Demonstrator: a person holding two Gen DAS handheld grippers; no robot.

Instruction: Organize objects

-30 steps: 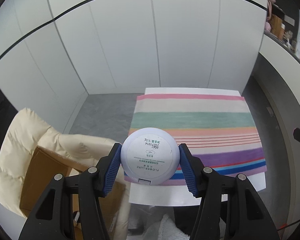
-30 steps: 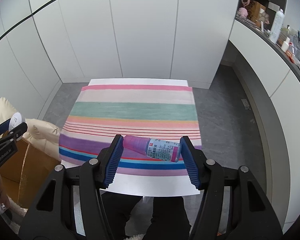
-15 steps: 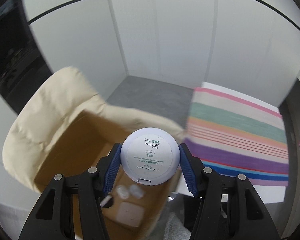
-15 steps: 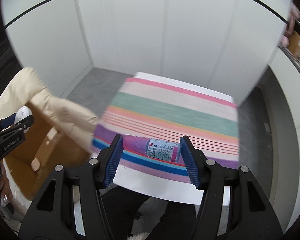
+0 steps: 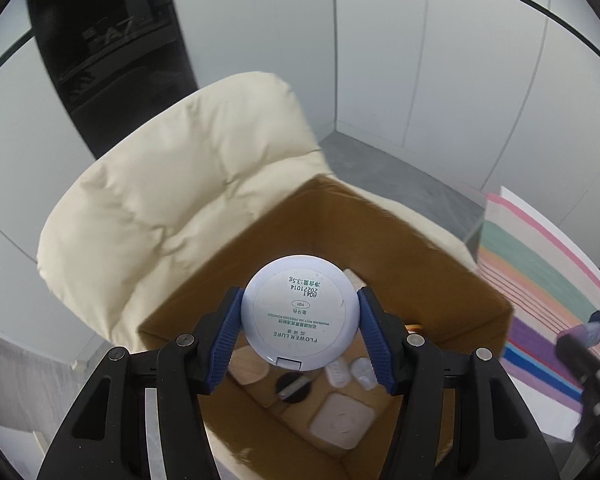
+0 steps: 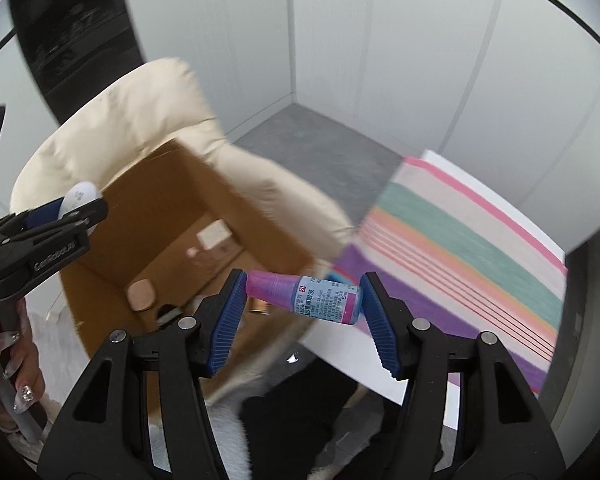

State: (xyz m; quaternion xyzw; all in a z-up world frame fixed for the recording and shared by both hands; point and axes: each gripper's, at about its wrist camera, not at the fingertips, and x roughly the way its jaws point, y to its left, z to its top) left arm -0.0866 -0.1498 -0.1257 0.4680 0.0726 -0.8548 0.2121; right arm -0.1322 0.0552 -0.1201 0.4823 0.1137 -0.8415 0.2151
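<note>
Mid-task, judging by the box. My left gripper (image 5: pixel 299 330) pinches the round white compact (image 5: pixel 299 312) between its blue pads, hanging right over the open cardboard box (image 5: pixel 452 276) that sits on a cream padded chair (image 5: pixel 172 200). My right gripper (image 6: pixel 302 298) pinches the small pink bottle (image 6: pixel 304 298) end to end, near the box's edge, not clearly over the opening. Inside the box I see several small items (image 5: pixel 342 420) lying on the bottom, so some sorting looks done. Left to do: drop both held things in. The striped cloth (image 6: pixel 480 248) shows nothing on the part in view.
</note>
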